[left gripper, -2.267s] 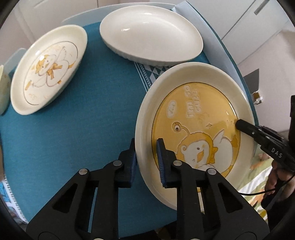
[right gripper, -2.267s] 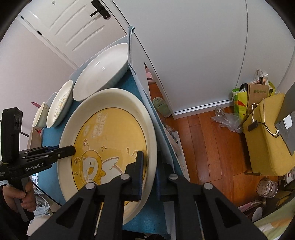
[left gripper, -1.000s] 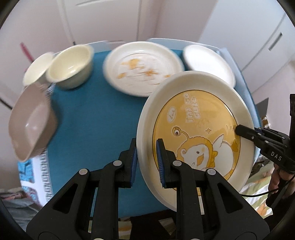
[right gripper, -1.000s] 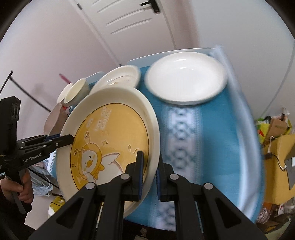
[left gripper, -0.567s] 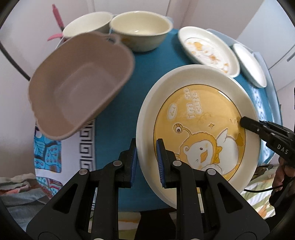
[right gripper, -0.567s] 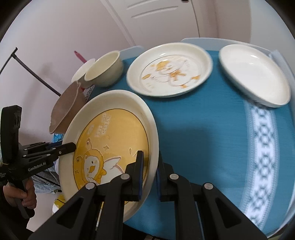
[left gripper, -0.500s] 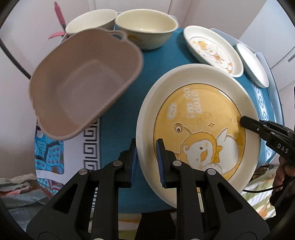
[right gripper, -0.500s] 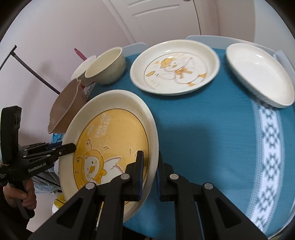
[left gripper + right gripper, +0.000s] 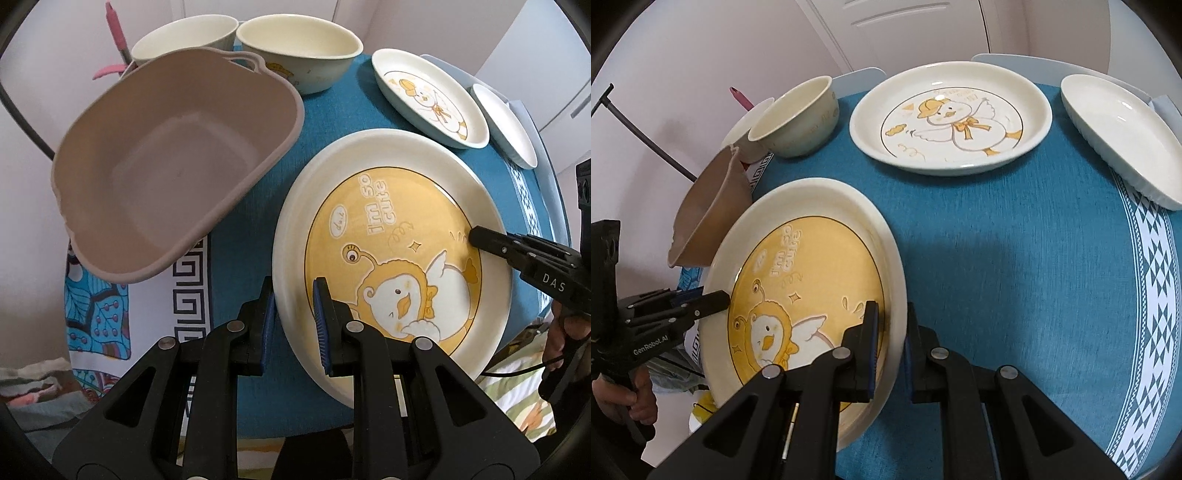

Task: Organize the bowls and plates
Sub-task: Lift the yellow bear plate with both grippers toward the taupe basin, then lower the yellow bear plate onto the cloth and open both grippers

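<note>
Both grippers hold one large cream plate with a yellow cartoon centre (image 9: 391,236), tilted above the blue tablecloth. My left gripper (image 9: 293,314) is shut on its near-left rim. My right gripper (image 9: 890,332) is shut on the opposite rim (image 9: 894,266); its fingers (image 9: 491,236) show in the left wrist view. A duck plate (image 9: 953,118), a plain white plate (image 9: 1119,136), a cream bowl (image 9: 299,48) and a second cream bowl (image 9: 184,37) rest on the table. A brown plastic basin (image 9: 173,162) sits at the left, beside the held plate.
The blue tablecloth (image 9: 1015,258) has a white patterned band at its right edge (image 9: 1152,295). A pink utensil (image 9: 112,22) stands behind the bowls. White cupboard doors lie beyond the table. The left hand grips its handle (image 9: 624,398).
Both grippers carried the yellow plate leftward across the table, from beside the white plate to beside the brown basin. Both grips are unchanged.
</note>
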Tool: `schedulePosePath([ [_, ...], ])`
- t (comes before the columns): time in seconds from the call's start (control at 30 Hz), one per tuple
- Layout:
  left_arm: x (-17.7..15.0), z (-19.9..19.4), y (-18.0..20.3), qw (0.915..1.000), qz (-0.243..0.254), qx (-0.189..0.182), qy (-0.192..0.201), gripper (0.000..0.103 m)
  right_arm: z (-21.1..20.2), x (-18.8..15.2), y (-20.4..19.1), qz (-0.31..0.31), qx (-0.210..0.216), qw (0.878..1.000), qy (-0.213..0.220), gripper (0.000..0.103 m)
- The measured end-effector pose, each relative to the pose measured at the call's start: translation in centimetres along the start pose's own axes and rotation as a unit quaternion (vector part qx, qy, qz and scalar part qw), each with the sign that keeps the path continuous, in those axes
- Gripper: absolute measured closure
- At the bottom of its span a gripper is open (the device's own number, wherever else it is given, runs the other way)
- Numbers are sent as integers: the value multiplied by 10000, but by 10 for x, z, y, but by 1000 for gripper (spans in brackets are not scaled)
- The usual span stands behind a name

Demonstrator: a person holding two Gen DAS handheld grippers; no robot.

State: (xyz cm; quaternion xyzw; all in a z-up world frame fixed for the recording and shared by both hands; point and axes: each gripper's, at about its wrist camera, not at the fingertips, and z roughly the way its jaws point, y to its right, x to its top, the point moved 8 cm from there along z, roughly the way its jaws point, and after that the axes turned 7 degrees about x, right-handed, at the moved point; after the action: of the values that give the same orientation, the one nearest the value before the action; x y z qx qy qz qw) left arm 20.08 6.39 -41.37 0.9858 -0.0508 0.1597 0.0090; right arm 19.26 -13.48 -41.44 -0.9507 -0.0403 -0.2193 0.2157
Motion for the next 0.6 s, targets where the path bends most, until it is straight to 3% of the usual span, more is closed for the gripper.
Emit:
schedulePosePath([
  [0.33,-3,-1,3,9998,26,169,43,83,1,-2,-3,-46,-136,9999,-29,90],
  [0.43,-4,-7,3,9995,60,300,116,67,-1,0,-4,-52,-180,9998,-33,90],
  [0.5,-3,-14,3,9990,67,354,249,39,-6,1,-5,-47,-189,9998,32,90],
  [0.6,-1,-30,6,9980,100,436,450,30,-18,4,-8,-102,-217,9996,158,87],
])
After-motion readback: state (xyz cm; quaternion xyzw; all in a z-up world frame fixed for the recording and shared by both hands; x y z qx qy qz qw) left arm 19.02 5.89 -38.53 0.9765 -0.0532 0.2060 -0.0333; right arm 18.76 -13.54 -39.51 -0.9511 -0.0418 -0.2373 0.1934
